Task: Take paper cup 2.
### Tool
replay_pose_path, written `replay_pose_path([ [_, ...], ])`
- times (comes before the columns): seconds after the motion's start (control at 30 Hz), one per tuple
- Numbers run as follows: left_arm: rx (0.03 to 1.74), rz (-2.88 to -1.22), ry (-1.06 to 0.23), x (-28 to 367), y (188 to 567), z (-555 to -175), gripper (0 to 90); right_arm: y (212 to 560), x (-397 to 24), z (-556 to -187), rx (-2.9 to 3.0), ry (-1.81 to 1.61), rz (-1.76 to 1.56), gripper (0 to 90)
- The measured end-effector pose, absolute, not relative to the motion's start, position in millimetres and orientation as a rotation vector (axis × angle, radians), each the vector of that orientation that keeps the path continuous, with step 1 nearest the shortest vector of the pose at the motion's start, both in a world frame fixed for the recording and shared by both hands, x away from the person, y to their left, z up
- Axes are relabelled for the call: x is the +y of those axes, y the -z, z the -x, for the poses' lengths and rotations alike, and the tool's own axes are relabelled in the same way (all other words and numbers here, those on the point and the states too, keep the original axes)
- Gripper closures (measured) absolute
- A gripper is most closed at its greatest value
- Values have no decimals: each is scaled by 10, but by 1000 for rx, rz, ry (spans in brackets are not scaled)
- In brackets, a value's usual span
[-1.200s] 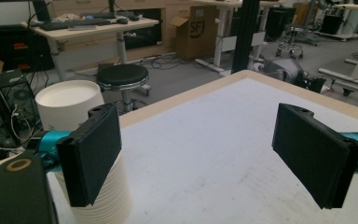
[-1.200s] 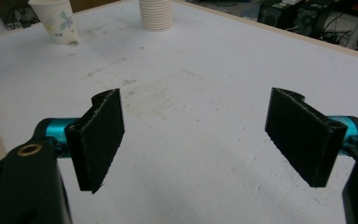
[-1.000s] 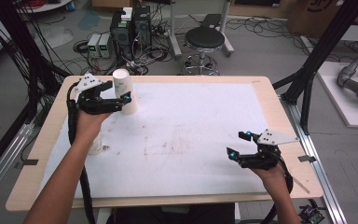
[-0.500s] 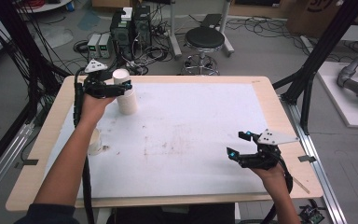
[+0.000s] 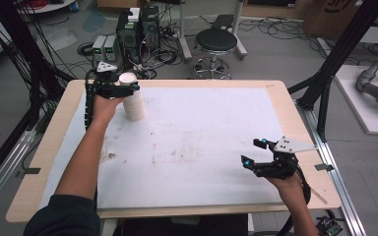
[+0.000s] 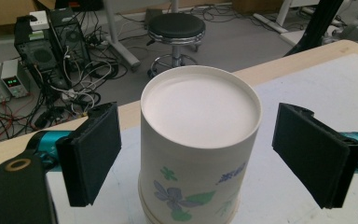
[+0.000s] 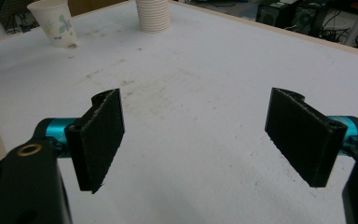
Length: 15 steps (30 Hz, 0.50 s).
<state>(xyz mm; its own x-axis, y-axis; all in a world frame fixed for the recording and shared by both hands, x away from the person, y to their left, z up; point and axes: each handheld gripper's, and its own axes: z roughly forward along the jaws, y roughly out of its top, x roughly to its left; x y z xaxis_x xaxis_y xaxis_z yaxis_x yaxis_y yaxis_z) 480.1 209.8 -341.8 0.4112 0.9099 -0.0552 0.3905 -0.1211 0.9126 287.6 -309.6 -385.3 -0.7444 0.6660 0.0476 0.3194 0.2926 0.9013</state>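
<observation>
A stack of upturned white paper cups with a flower print stands at the far left of the white table sheet. My left gripper is level with the stack's top, open. In the left gripper view its two pads flank the top cup with a gap on each side. My right gripper hovers low over the near right of the sheet, open and with nothing in it. The right gripper view also has a single upright flowered cup and the stack far across the table.
The wooden table edge frames the sheet, which carries brown stains near the middle. Beyond the far edge are a black stool, computer cases and cables on the floor. Black frame posts stand at the right.
My left hand has moved toward the table's far edge and now has its jaws either side of the stack's top. The stack and the right gripper have stayed put.
</observation>
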Motion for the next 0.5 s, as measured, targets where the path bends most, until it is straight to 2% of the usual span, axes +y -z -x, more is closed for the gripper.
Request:
replay_pose_path([
  [0.17, 1157, -1692, -667, 2107, 3466, -4863, 183, 3861, -3122, -2876, 2224, -1432, -894, 200],
  [0.37, 1119, -1699, -652, 2100, 3476, -4878, 317, 3868, -3131, -2872, 2228, -1429, -909, 200],
  [0.5, 1108, -1719, -668, 2094, 3460, -4873, 323, 3871, -3133, -2871, 2229, -1426, -913, 200],
])
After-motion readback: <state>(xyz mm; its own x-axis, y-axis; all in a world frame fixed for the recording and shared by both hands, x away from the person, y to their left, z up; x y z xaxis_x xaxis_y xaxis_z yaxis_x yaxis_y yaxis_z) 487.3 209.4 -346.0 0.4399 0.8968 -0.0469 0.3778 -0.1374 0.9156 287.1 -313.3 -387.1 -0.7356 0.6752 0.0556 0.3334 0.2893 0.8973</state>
